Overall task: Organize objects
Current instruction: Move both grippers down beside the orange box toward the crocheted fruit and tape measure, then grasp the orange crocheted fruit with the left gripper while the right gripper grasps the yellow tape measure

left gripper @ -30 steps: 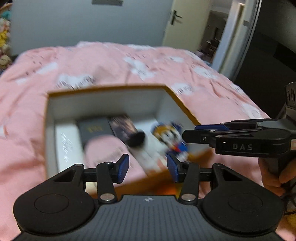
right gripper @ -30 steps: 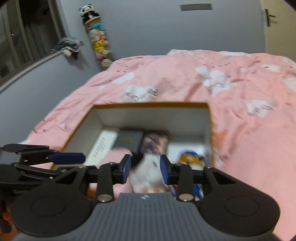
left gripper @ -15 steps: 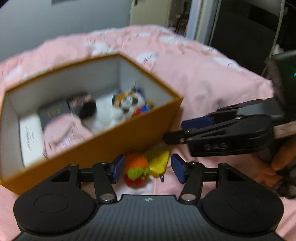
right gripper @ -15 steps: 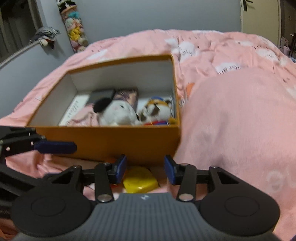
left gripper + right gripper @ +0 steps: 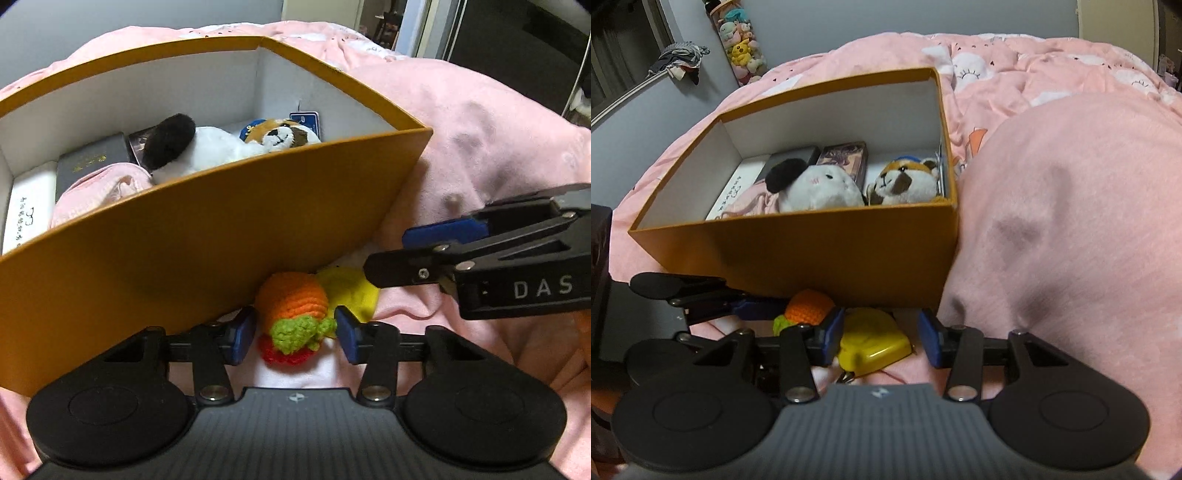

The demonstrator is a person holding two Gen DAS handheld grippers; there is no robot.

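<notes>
Crocheted carrot (image 5: pixel 291 301) sits between the closing left gripper (image 5: pixel 293 334) fingers; right gripper (image 5: pixel 881 332) brackets glossy yellow case (image 5: pixel 871 338), untouched.

Dim, warm indoor light; sharp frames, soft shadows, strong fisheye bending at edges.

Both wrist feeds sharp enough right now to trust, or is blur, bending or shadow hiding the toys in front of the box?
Left wrist: sharp, dim indoor light; fisheye bows the orange box wall; crochet carrot clear between the closing left gripper pads. Right wrist: also sharp; yellow toy readable between the right gripper pads, partly shadowed by the box; edges curve.
</notes>
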